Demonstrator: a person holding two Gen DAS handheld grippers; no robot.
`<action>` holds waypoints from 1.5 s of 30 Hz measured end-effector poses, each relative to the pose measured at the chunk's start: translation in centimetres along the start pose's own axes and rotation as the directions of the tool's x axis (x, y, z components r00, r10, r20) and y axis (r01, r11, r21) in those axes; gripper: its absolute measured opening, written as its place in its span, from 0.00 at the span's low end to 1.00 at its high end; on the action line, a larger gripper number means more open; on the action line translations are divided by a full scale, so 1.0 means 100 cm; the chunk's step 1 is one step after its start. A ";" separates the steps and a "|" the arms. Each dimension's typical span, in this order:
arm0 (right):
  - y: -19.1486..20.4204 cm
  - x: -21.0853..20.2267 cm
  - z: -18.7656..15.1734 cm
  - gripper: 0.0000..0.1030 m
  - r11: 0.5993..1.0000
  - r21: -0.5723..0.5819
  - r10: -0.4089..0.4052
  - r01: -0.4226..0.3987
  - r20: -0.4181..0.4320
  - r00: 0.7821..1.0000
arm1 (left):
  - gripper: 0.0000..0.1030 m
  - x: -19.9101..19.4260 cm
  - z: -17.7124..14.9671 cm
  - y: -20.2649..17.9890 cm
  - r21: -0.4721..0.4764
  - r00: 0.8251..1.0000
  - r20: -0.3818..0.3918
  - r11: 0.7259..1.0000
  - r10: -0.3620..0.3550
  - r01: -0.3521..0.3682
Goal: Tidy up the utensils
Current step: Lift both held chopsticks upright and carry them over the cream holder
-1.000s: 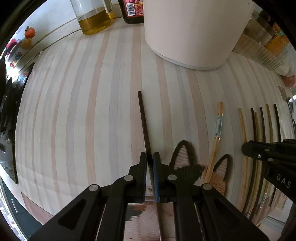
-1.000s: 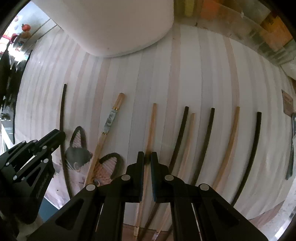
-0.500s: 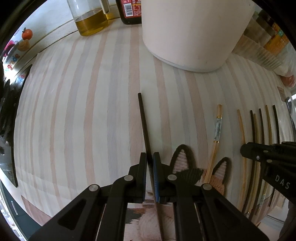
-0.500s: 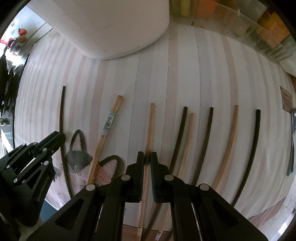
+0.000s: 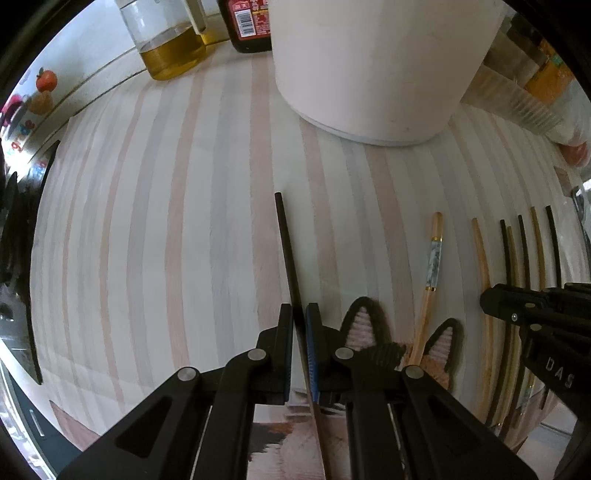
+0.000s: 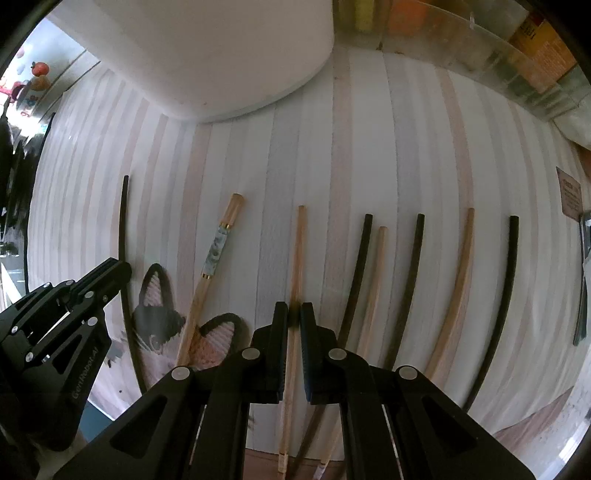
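Note:
Several chopsticks lie side by side on a striped cloth (image 5: 155,229). My left gripper (image 5: 299,314) is shut on a dark chopstick (image 5: 286,243), which also shows at the left of the right wrist view (image 6: 122,221). My right gripper (image 6: 294,314) is shut on a light wooden chopstick (image 6: 298,251). Between the two lies a patterned chopstick (image 6: 218,247) with a marbled band. To the right lie dark chopsticks (image 6: 412,273) and light chopsticks (image 6: 461,266). The right gripper's body shows at the right of the left wrist view (image 5: 539,317).
A large white round container (image 5: 373,62) stands at the back. An oil bottle (image 5: 168,40) and a dark sauce bottle (image 5: 247,26) stand behind it to the left. A cat-face picture (image 6: 159,314) lies on the cloth's near edge. Clear bins (image 6: 509,55) line the back right.
Both grippers, still shut on their chopsticks, have risen or drawn back slightly; the container and bottles sit a little farther off in view.

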State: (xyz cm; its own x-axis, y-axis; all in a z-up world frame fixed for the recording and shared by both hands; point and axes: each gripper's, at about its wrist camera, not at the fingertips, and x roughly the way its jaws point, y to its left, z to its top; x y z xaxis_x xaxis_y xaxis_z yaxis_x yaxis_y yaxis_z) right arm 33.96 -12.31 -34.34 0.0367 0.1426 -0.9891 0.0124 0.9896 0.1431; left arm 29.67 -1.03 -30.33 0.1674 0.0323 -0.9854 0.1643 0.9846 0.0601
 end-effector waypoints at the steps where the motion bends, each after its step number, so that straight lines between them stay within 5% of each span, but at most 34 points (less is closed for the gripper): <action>1: 0.001 0.000 -0.001 0.07 1.000 0.000 -0.005 0.005 0.007 1.000 | 0.04 0.000 0.000 -0.001 0.003 1.000 0.001 1.000 0.004 -0.004; 15: -0.009 -0.043 -0.035 0.06 0.990 0.050 0.121 -0.134 0.207 0.971 | 0.03 -0.060 -0.006 0.000 0.017 0.993 0.092 0.997 -0.078 0.076; 27: -0.014 -0.113 -0.039 0.06 0.978 0.014 0.185 -0.207 0.391 0.902 | 0.03 -0.131 0.007 0.007 0.018 0.962 0.256 0.996 -0.094 0.093; 36: -0.004 -0.198 -0.029 0.05 0.979 -0.061 0.193 -0.195 0.585 0.788 | 0.03 -0.196 0.031 0.015 0.021 0.903 0.417 0.994 -0.106 0.107; 45: -0.002 -0.294 -0.005 0.05 0.973 -0.120 0.222 -0.196 0.706 0.672 | 0.03 -0.288 0.069 0.026 0.036 0.801 0.580 0.987 -0.151 0.159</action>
State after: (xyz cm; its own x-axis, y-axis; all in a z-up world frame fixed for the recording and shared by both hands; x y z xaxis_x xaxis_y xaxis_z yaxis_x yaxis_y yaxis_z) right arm 32.36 -16.68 -5.29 0.7332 0.3035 -0.6085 -0.1151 0.9374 0.3288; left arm 31.97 -0.59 -0.74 0.6727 -0.2222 -0.7057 0.2241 0.9702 -0.0919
